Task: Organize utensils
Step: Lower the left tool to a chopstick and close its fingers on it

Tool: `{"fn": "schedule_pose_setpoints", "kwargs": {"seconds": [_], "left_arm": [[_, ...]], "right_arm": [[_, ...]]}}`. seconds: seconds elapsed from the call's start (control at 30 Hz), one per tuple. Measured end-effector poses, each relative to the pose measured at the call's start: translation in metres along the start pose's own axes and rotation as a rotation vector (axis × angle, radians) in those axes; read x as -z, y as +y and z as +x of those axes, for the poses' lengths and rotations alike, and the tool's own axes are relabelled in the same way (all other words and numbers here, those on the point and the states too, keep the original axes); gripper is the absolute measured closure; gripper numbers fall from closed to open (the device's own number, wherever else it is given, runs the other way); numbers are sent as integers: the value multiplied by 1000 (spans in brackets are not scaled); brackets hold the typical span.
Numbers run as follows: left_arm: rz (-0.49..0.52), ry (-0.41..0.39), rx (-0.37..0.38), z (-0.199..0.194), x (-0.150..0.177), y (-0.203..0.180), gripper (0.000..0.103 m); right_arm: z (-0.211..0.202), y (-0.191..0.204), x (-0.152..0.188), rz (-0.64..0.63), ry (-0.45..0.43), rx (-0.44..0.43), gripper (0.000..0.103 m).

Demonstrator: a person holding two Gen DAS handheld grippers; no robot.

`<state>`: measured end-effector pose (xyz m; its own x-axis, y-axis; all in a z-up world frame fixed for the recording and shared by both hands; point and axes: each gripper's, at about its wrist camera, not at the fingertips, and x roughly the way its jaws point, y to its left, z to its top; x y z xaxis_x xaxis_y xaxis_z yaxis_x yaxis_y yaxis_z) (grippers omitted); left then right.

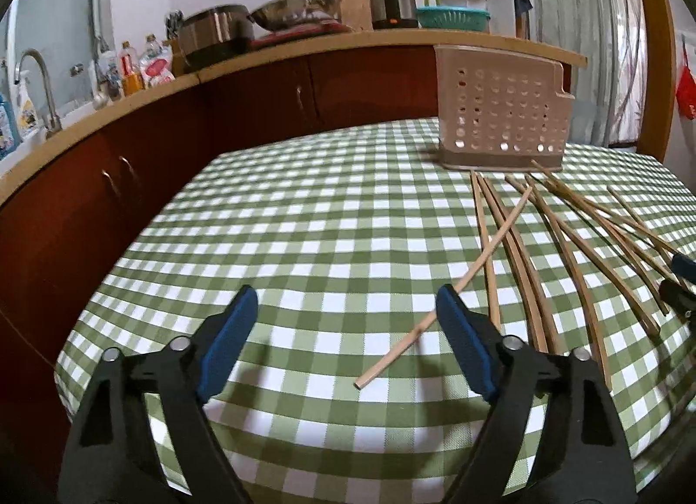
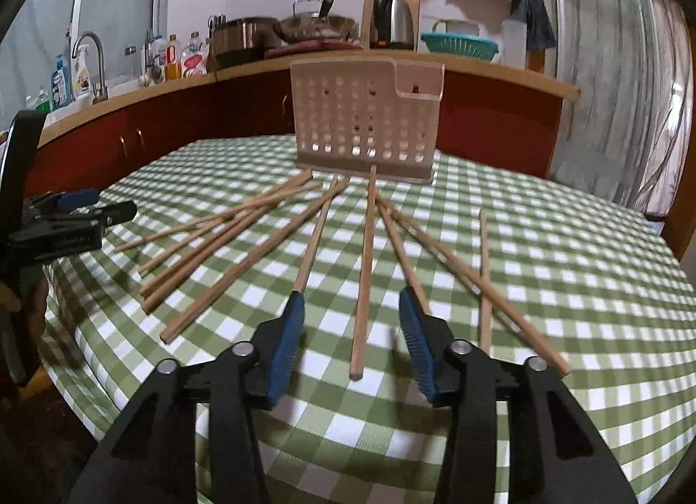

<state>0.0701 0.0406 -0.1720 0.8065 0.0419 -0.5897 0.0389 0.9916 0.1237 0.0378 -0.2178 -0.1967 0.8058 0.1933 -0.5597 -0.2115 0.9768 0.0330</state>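
Left tongs (image 1: pixel 348 308): spread wide, holding nothing, above the table (image 1: pixel 282 208)
Right tongs (image 2: pixel 351 306): parted, straddling one chopstick (image 2: pixel 364 269)
Chopsticks (image 2: pixel 243 238): fanned flat before the perforated holder (image 2: pixel 365 121)

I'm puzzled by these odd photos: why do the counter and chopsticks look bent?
Fisheye distortion: in the left wrist view the counter edge bows and the chopsticks curve; in the right wrist view the table bulges, with dark corners and a slightly blurred background.

Left claw (image 1: pixel 348 299) spread wide, empty, held low; right claw (image 2: pixel 351 306) likewise open, level, nothing between its pads.
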Motion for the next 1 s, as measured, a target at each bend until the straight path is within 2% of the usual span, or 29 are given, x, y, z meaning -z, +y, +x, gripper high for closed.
{"fn": "schedule_pose_setpoints", "kwargs": {"seconds": [0.13, 0.2, 0.3, 0.43, 0.67, 0.73, 0.83, 1.0], "left_arm": [[12, 20, 8, 6, -1, -3, 26], [23, 31, 16, 10, -1, -5, 26], [60, 47, 38, 14, -1, -9, 27], [99, 67, 59, 17, 1, -11, 29], [121, 119, 104, 29, 9, -7, 46], [113, 117, 124, 29, 10, -5, 48], [119, 118, 152, 28, 10, -6, 57], [165, 122, 203, 24, 11, -16, 87]], "right_arm": [[9, -4, 5, 26, 46, -16, 76], [14, -6, 8, 38, 70, -23, 85], [14, -9, 9, 52, 70, -16, 93], [13, -12, 9, 60, 73, -18, 93], [13, -13, 8, 61, 72, -20, 93], [13, -13, 8, 63, 72, -22, 93], [13, -12, 7, 64, 72, -21, 93], [13, -13, 5, 69, 70, -22, 93]]}}
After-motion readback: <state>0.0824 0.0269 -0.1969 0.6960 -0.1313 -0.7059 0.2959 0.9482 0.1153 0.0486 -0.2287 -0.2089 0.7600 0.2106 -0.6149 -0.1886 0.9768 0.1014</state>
